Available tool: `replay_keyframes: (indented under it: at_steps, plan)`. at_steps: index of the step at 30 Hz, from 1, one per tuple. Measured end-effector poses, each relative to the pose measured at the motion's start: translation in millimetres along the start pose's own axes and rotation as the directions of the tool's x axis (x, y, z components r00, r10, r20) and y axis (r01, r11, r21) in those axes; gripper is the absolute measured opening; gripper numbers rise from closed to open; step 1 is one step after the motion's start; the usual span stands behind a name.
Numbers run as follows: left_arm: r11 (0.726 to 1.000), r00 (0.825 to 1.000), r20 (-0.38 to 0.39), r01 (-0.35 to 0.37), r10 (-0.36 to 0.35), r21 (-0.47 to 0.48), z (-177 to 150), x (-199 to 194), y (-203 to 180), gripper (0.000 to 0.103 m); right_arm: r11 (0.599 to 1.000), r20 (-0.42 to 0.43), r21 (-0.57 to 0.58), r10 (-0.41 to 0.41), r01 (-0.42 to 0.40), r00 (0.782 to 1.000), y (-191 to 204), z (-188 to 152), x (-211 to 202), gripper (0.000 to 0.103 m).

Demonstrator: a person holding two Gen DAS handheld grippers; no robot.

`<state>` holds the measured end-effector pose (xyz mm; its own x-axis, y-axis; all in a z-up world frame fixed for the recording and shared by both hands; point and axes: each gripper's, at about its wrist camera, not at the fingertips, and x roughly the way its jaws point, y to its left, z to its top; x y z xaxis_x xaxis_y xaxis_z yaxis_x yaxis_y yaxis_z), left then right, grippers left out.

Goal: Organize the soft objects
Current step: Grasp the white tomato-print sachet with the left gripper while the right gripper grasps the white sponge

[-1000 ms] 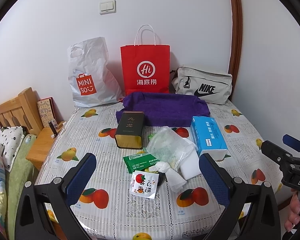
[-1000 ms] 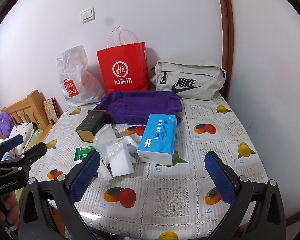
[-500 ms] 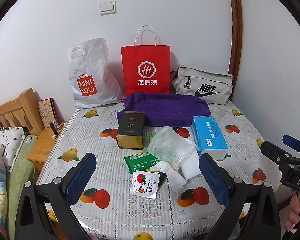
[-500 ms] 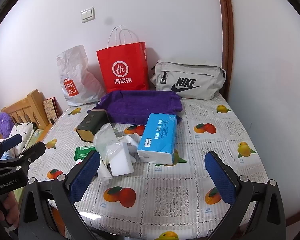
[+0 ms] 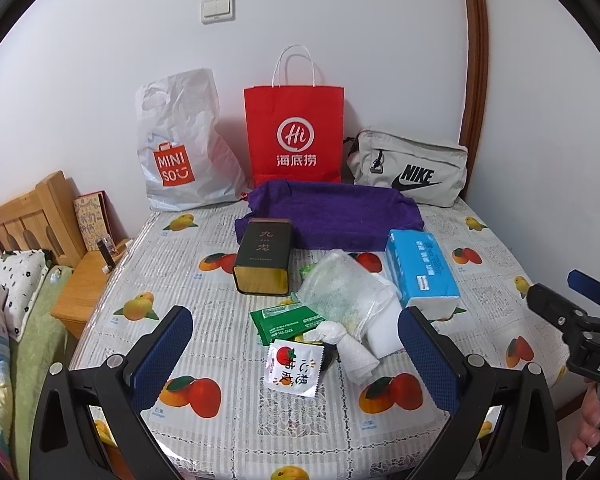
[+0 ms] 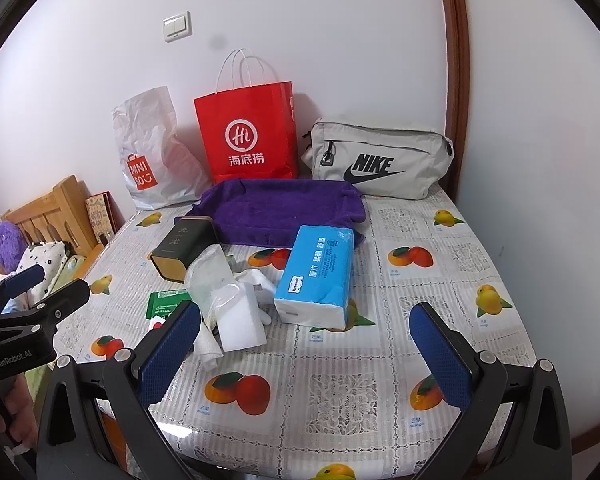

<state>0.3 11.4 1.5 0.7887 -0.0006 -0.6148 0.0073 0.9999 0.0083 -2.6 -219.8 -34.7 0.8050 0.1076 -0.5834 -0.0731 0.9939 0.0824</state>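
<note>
Left wrist view: bare fruit-print table (image 5: 148, 280) lying open near and left of the central clutter, crumpled clear bag (image 5: 340, 292) resting mid-table, left gripper (image 5: 300, 356) hovering spread wide, empty; right wrist view: blue tissue pack (image 6: 320, 276) lying beside it, right gripper (image 6: 304, 352) gaping, touching nothing.

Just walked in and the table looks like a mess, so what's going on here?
A person holds two grippers over the table, both open and empty. The left gripper faces a small pile: red-and-white sachet, green packet, clear plastic bag, white sponge. The right gripper hovers nearer the blue tissue pack. Nothing is picked up yet; the purple towel lies behind.
</note>
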Motion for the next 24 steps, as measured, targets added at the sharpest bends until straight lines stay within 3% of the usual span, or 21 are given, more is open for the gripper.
replay_keyframes:
  at_steps: [11, 24]
  plan:
    - [1.0, 0.988, -0.157, -0.005, 0.003, -0.01, -37, 73, 19, 0.103, 1.0, -0.06, -0.029, 0.006, -0.007, 0.998, 8, -12, 33, 0.103]
    - [0.998, 0.969, -0.247, 0.016, -0.002, 0.056, -75, 134, 8, 0.103, 0.999, -0.163, -0.048, 0.002, -0.01, 0.987, 11, -29, 85, 0.103]
